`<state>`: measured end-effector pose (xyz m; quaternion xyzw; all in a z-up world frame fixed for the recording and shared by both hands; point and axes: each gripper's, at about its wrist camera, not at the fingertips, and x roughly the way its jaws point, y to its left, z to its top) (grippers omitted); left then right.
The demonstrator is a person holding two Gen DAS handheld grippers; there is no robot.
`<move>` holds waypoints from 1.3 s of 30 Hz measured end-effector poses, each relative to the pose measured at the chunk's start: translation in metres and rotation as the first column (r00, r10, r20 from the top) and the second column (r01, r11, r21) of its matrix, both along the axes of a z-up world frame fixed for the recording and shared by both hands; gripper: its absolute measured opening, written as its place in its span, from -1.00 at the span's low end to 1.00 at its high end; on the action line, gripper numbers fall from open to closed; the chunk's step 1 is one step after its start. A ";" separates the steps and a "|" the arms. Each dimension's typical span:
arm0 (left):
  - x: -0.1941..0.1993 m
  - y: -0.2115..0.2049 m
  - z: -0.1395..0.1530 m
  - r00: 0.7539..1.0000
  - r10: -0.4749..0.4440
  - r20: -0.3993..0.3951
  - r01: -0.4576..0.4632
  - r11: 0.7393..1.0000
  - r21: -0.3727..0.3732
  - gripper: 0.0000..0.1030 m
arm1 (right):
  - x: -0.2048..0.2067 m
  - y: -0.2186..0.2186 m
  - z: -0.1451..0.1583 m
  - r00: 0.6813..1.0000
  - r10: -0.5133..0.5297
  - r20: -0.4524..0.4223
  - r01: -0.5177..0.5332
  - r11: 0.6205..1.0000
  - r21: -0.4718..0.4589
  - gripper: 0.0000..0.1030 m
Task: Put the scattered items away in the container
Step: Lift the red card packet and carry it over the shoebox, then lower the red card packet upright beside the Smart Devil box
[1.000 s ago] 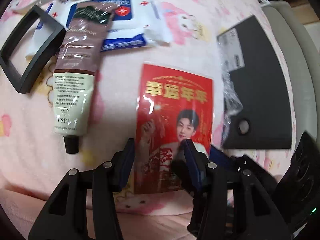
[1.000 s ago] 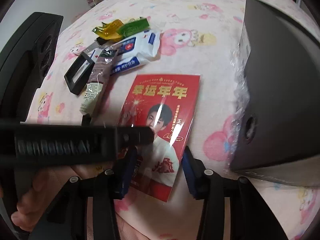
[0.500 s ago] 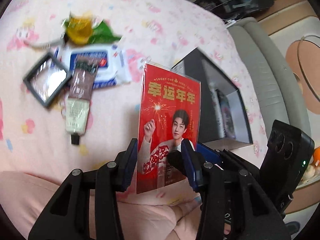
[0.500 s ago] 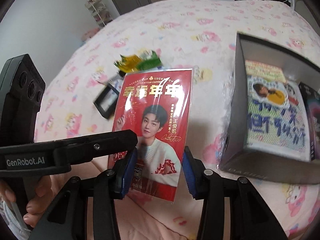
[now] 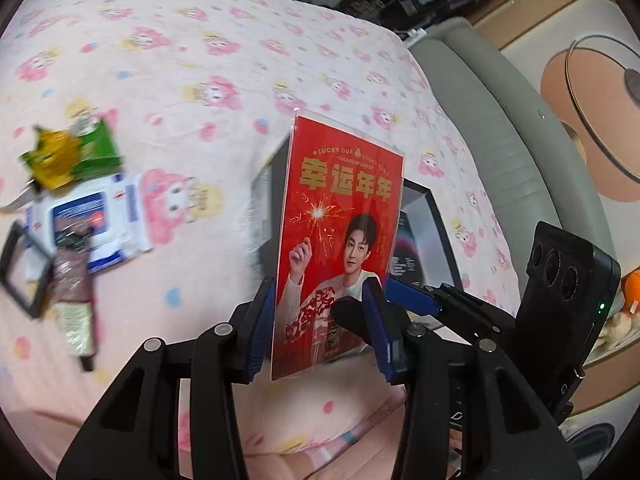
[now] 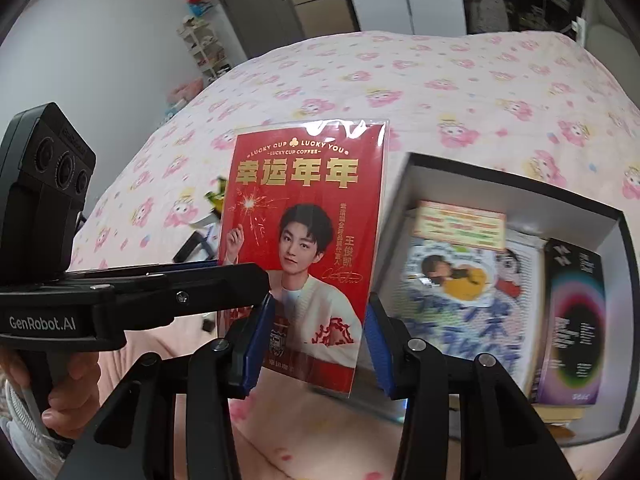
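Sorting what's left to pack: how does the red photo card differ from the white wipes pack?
1. The red photo card in its clear sleeve stands upright, raised off the bed; the white wipes pack with a blue label lies flat on the pink patterned bedsheet.
2. The card is a thin flat sheet; the pack is soft and puffy.
3. The card has gold lettering; the pack has blue print.

Both are glossy plastic-wrapped rectangles.

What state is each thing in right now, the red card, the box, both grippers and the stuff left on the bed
Red card: upright, lifted off the bed, held between both grippers.
Left gripper: shut on the card's edges.
Right gripper: shut on the card's lower edges.
Black box: open, already holds printed items.
Wipes pack: lying flat on bed.
Cream tube: lying flat, capped.
Black frame: lying flat.
Green and yellow packets: lying loose, crumpled.
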<state>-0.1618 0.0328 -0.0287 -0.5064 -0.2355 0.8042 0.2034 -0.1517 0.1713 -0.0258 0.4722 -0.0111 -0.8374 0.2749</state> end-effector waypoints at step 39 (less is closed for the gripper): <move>-0.112 0.181 -0.087 0.969 -0.130 0.212 0.148 0.986 -0.072 -0.14 | -0.088 0.175 -0.075 0.835 -0.489 0.250 0.471 0.872 0.134 -0.20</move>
